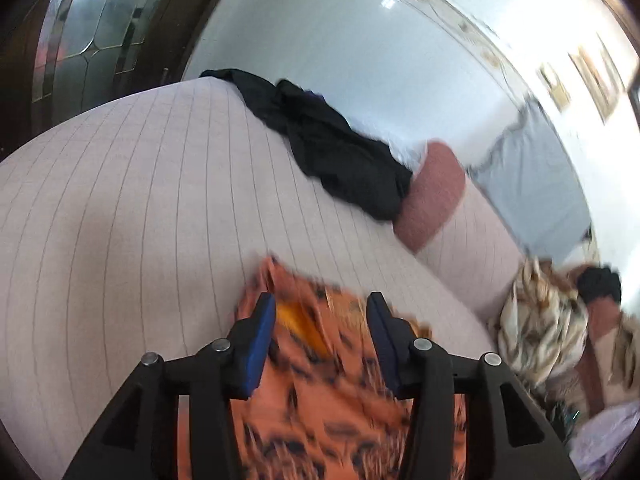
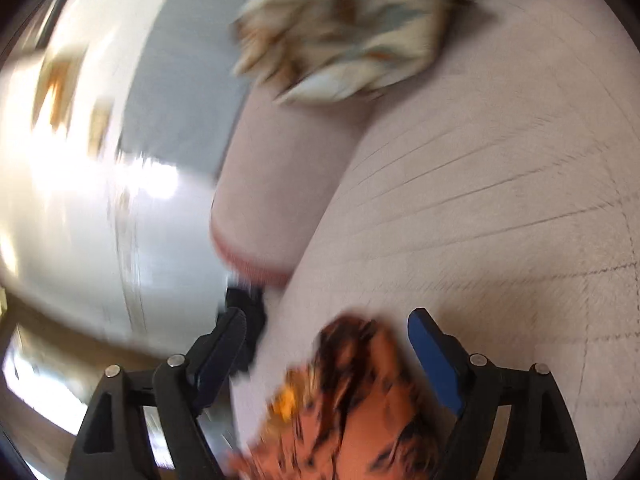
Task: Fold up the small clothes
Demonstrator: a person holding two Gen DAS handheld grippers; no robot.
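- Pale striped sofa (image 1: 120, 208) carries a black garment (image 1: 336, 148) and an orange patterned cloth (image 1: 320, 380).
- Left gripper (image 1: 321, 312) and right gripper (image 2: 326, 330): fingers spread over the cloth, not pinching.

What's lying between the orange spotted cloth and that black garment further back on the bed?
Nothing: in the left wrist view only bare striped bedding separates the orange spotted cloth from the black garment.

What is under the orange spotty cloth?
The orange spotty cloth lies on the pale striped sofa seat, which shows all around it. The part of the seat right beneath the cloth is covered, so anything hiding there cannot be seen.
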